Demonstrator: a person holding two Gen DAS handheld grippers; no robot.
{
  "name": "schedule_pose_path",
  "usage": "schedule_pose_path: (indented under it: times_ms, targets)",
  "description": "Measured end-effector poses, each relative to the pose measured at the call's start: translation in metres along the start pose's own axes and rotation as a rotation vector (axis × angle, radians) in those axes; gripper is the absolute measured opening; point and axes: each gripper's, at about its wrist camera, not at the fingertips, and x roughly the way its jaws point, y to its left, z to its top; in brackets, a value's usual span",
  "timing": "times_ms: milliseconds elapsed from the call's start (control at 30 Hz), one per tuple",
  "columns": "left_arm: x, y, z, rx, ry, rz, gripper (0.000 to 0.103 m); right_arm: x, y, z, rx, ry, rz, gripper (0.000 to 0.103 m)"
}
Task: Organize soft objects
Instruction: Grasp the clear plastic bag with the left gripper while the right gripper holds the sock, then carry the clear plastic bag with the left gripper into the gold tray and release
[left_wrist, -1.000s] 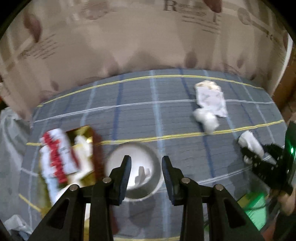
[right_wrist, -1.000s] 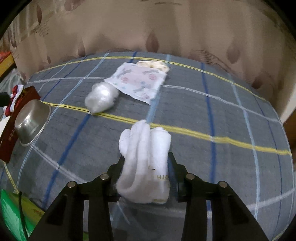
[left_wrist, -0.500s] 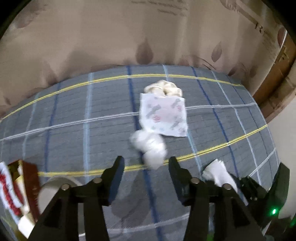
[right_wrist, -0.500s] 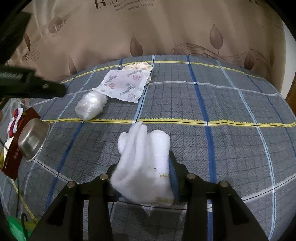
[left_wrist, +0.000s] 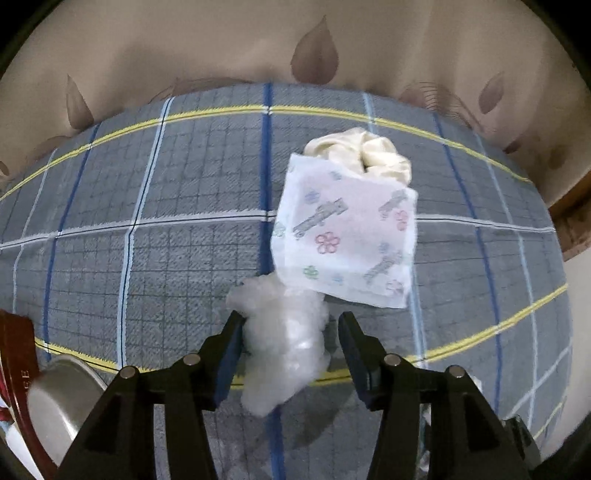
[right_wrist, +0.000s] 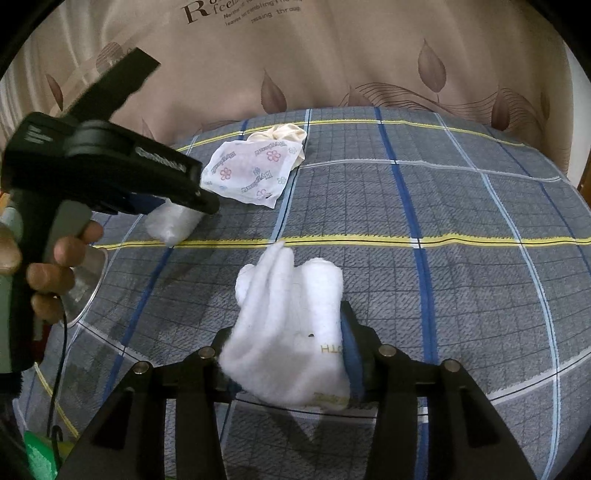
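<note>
A crumpled clear plastic wad (left_wrist: 284, 339) lies on the plaid cloth between the open jaws of my left gripper (left_wrist: 290, 332); the left pad touches it, the right stands apart. Behind it lie a flower-printed tissue pack (left_wrist: 347, 236) and a cream scrunchie (left_wrist: 365, 155). My right gripper (right_wrist: 291, 354) is shut on a folded white sock (right_wrist: 288, 325) and holds it above the cloth. In the right wrist view the left gripper (right_wrist: 207, 201) reaches over the plastic wad (right_wrist: 173, 225), with the tissue pack (right_wrist: 251, 173) and scrunchie (right_wrist: 280, 133) beyond.
A steel bowl (left_wrist: 62, 402) and a dark red box (left_wrist: 14, 354) sit at the left. The bowl's rim (right_wrist: 88, 291) shows behind the hand. A beige leaf-print curtain (right_wrist: 332, 55) backs the surface. A green item (right_wrist: 37, 454) lies at the near left.
My left gripper swung right from the bowl and closed in until the plastic wad sits between its open jaws. My right gripper still holds the sock, shifted slightly.
</note>
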Motion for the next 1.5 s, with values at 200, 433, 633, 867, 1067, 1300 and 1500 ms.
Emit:
schedule_pose_path:
  times_ms: [200,433,633,867,1067,1300,1500]
  targets:
    - [-0.004,0.01,-0.006,0.005,-0.01,0.0,0.035,-0.001,-0.001,0.001,0.006,0.0,0.007,0.043]
    - [-0.029,0.017,-0.029,0.042,-0.033,0.016,0.035,-0.001,0.0,0.001,0.003,0.001,0.001,0.044]
    - [-0.059,0.023,-0.06,0.083,-0.057,0.049,0.035,-0.001,0.001,0.001,0.001,0.002,-0.002,0.044]
    - [-0.089,0.038,-0.092,0.091,-0.082,0.07,0.035,0.0,0.004,0.001,-0.015,0.006,-0.019,0.044]
    - [-0.113,0.06,-0.115,0.105,-0.108,0.107,0.035,0.001,0.004,0.001,-0.019,0.007,-0.022,0.045]
    - [-0.138,0.086,-0.139,0.104,-0.123,0.115,0.035,0.001,0.005,0.001,-0.031,0.009,-0.034,0.045]
    - [-0.16,0.118,-0.156,0.079,-0.132,0.131,0.035,0.002,0.006,0.001,-0.039,0.01,-0.043,0.045]
